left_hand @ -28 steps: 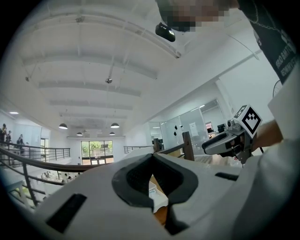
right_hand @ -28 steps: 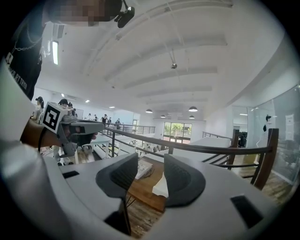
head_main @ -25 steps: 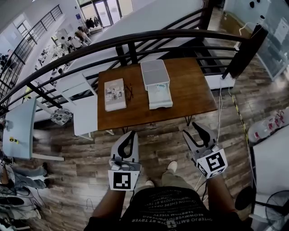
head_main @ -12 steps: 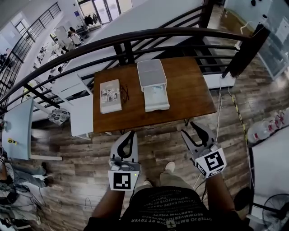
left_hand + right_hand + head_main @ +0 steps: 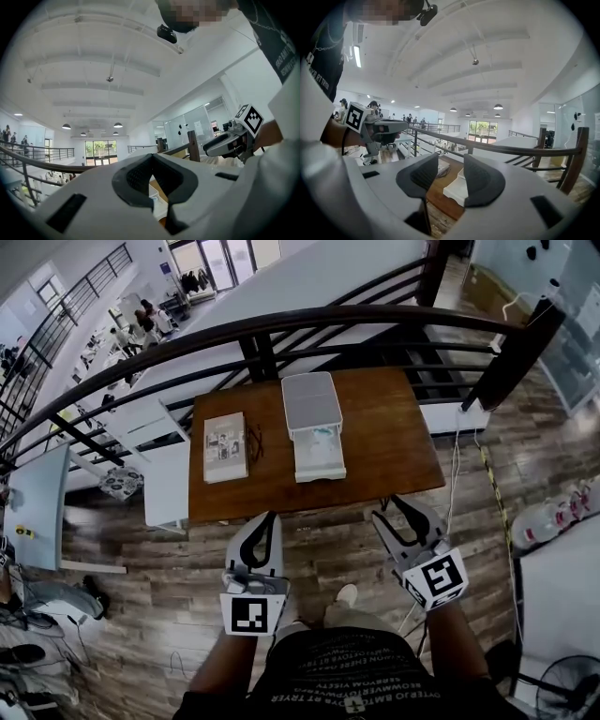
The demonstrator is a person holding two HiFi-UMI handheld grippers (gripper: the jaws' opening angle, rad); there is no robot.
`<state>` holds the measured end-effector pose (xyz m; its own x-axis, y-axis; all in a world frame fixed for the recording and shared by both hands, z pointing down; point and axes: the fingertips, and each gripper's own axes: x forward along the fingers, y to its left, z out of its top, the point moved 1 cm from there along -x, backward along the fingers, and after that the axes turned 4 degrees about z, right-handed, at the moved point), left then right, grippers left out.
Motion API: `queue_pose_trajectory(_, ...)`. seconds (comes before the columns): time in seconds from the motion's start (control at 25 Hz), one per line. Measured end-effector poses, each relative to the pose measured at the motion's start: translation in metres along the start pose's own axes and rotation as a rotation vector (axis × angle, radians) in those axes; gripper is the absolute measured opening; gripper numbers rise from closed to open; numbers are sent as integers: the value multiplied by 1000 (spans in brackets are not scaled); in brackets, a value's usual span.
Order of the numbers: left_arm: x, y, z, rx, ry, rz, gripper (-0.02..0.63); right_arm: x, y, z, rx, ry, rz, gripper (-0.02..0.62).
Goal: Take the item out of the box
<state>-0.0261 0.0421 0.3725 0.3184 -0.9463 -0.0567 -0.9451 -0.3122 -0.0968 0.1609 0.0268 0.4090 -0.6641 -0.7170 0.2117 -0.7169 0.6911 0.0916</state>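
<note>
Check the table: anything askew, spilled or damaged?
Nothing stands out. The white box sits squarely on the wooden table with its drawer pulled out toward the person; no spill or damage is visible. The book lies flat to its left, well inside the edges.

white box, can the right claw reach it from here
Probably not yet: the right claw hangs open short of the table, the white box lies farther in. Nothing blocks the way.
</note>
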Motion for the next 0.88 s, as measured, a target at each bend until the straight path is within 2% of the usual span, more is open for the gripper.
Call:
queue_pose_trajectory(0.44, 35, -27, 7, 41, 9, 46, 6, 2, -47, -7, 8, -21, 54, 163)
queue_pose_trajectory(0.88, 39, -44, 18, 55, 17, 87, 6, -7, -66, -1, 15, -59, 88, 161)
